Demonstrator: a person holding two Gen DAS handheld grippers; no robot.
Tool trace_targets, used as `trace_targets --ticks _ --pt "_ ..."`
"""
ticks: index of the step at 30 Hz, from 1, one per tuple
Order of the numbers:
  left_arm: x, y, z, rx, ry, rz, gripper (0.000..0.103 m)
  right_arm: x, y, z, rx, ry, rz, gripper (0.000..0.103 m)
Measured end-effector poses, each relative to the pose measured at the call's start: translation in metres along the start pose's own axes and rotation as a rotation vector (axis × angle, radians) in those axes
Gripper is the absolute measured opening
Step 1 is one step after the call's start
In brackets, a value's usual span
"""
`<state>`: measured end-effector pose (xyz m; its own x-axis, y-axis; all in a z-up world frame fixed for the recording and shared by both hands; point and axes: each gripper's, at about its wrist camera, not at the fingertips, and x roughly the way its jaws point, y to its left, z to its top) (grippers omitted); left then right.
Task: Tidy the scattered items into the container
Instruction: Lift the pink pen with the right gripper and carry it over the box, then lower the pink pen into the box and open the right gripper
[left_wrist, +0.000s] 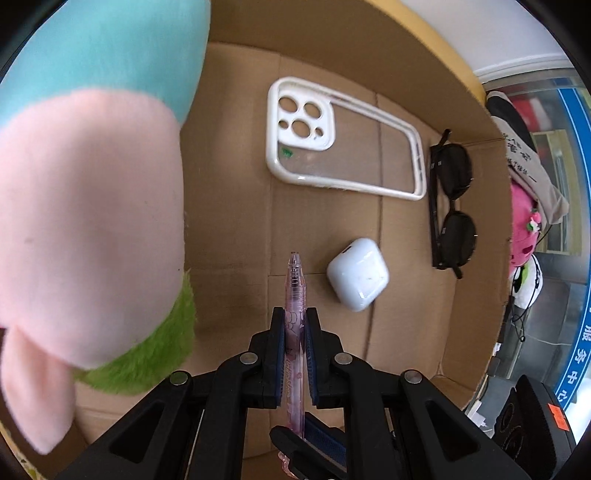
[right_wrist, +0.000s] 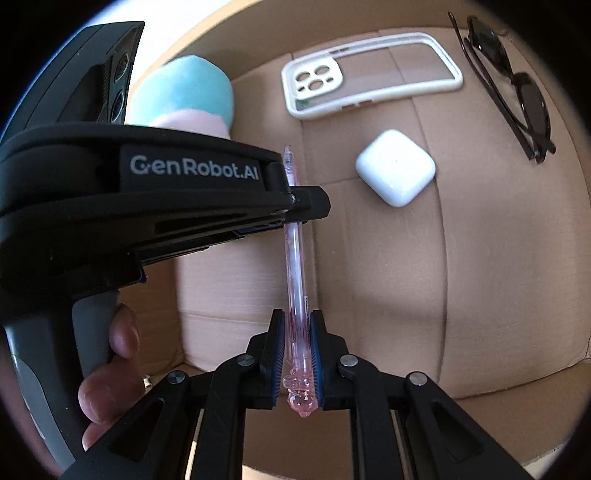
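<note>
A translucent pink pen hangs tip-down over the floor of the open cardboard box. My left gripper is shut on the pen's barrel near the tip. My right gripper is shut on the same pen at its clicker end. In the right wrist view the left gripper crosses from the left, held by a hand. Inside the box lie a white phone case, a white earbud case, black sunglasses and a plush toy.
The pink, blue and green plush fills the box's left side. The box wall rises on the right, with soft toys and cables beyond it. Bare cardboard shows under the pen, between the plush and the earbud case.
</note>
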<state>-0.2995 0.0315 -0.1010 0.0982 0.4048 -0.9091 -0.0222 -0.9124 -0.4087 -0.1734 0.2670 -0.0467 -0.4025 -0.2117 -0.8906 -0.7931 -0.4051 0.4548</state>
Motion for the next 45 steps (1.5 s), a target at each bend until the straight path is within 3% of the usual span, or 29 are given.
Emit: trace_targets --ticks 5,11,13,14,15,19,23,27,31,37,45 --pt "0.009 0.004 -0.002 -0.001 0.009 -0.002 0.010 0.011 -0.007 -0.004 0.018 0.025 -0.013 0.013" --pt "0.002 0.006 -0.004 -0.002 -0.004 -0.007 0.011 0.013 -0.016 -0.007 0.041 0.034 0.004 0.023" --pt "-0.004 0.005 -0.007 0.001 -0.020 0.010 0.025 0.006 -0.015 -0.011 0.022 0.012 0.017 0.037" --pt "-0.009 0.004 -0.009 0.006 -0.037 0.031 0.043 0.002 -0.014 -0.012 0.014 0.001 0.018 0.040" --pt "-0.016 0.002 -0.011 0.014 -0.060 0.044 0.053 -0.004 -0.014 -0.014 -0.002 -0.016 0.015 0.044" --pt "-0.057 -0.007 -0.029 0.073 -0.177 0.072 0.067 -0.031 -0.011 -0.028 -0.080 -0.070 -0.005 0.061" --pt "-0.102 -0.010 -0.061 0.120 -0.301 0.123 0.084 -0.062 -0.005 -0.050 -0.197 -0.141 -0.103 0.063" --pt "-0.142 -0.004 -0.102 0.150 -0.387 0.165 0.091 -0.103 0.004 -0.067 -0.279 -0.251 -0.200 0.063" --pt "-0.165 -0.013 -0.144 0.155 -0.452 0.210 0.095 -0.127 0.009 -0.073 -0.280 -0.332 -0.247 0.064" --pt "-0.189 -0.031 -0.182 0.149 -0.525 0.233 0.096 -0.178 0.008 -0.102 -0.298 -0.381 -0.283 0.064" --pt "-0.207 -0.053 -0.209 0.179 -0.607 0.243 0.096 -0.194 0.006 -0.122 -0.308 -0.415 -0.305 0.064"
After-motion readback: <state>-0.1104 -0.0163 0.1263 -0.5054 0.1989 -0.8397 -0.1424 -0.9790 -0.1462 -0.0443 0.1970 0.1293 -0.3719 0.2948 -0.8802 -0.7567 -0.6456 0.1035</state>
